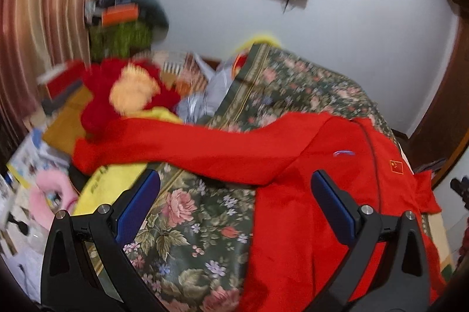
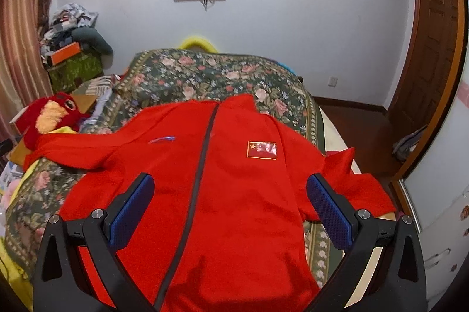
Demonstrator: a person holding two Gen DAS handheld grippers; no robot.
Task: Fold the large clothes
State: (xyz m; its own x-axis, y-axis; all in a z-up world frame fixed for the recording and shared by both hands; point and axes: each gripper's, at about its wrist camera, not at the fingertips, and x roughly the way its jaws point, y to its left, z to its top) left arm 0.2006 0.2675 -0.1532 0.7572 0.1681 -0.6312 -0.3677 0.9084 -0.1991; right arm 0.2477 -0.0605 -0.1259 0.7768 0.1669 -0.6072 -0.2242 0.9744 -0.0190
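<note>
Right wrist view is showing my right gripper (image 2: 230, 200) hanging with its blue pads spread wide and nothing between them, low in the frame over the middle of the red jacket (image 2: 222, 180). That jacket is lying front-up and zipped on the floral bedspread (image 2: 205, 71), filling the centre of the frame, its collar pointing toward the wall at the top, one sleeve (image 2: 73, 150) stretching to the left edge and the other bunching off toward the right. In the left wrist view my left gripper (image 1: 234, 203) is likewise standing released and empty, hovering over the bedspread just beside the jacket's side, under that long sleeve. I am judging that I am at the start of folding: the garment is looking spread out, no fold made yet. The next move is calling for a pinch on the sleeve cuff or shoulder to bring it across the chest, keeping the cloth flat. As for containers, a green patterned box (image 2: 74, 70) is sitting at centre left with an orange box (image 2: 66, 51) and a heap of clutter on top; I cannot tell what is inside.
</note>
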